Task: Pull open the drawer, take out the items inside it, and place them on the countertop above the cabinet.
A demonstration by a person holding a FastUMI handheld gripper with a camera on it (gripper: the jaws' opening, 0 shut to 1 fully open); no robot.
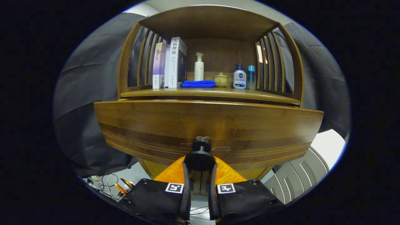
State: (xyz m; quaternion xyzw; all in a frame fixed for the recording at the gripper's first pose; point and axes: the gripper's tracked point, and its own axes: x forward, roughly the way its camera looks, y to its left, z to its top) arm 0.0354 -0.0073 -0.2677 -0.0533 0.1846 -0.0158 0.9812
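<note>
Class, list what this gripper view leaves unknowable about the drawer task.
- Drawer contents: hidden behind the drawer front.
- Whether the drawer is already pulled out: the head-on view does not settle it.
- Grip: the tongs sit either side of the black knob; whether both fingers press on it is unclear.
- Cabinet below the drawer: covered by the tongs.

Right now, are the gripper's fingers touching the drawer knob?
Touching. In the gripper view both fingers press against the sides of the round black drawer knob, which sits between them on the drawer front, with no gap visible.
</note>
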